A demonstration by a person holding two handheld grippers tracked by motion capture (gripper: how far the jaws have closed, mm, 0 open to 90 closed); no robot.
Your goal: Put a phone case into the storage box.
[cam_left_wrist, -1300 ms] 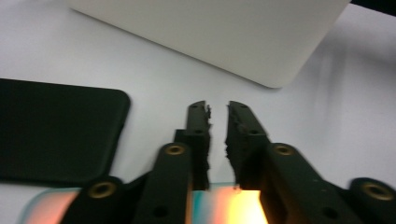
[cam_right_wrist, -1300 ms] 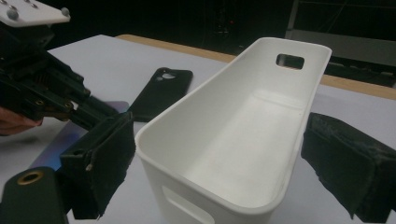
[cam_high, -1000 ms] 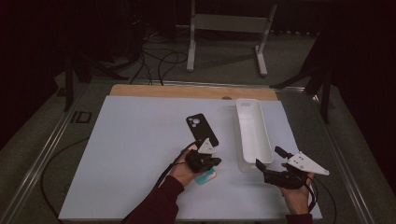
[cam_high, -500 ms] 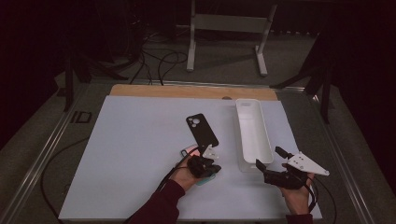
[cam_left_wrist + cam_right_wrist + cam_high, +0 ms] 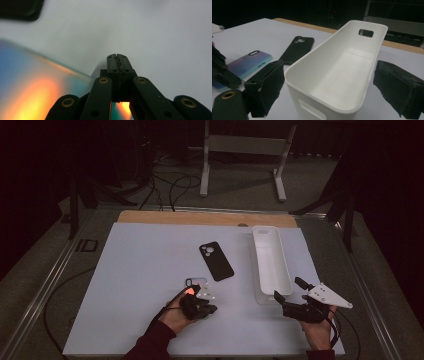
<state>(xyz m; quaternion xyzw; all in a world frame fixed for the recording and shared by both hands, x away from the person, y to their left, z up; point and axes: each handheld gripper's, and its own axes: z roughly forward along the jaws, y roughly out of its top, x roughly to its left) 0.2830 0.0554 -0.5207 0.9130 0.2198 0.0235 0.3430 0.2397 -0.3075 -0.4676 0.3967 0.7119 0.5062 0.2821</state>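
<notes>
Left gripper [image 5: 209, 309] fingers closed, holding nothing, beside near end of colourful case [image 5: 196, 283] on bench [image 5: 130, 270]; long axis away from person. Right gripper [image 5: 290, 292] fingers wide open around near end of bin [image 5: 271, 262].

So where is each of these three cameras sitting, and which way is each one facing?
High view: above the person's side, looking forward and down on the table; shows both forearms, the left gripper and the right gripper.
Left gripper view: on the left gripper, jaws shut, aimed low over the white surface beside the iridescent phone case.
Right gripper view: on the right gripper, open jaws either side of the near end of the white bin.
Shared: high and right gripper views show the bin, the black phone case and the iridescent case.
</notes>
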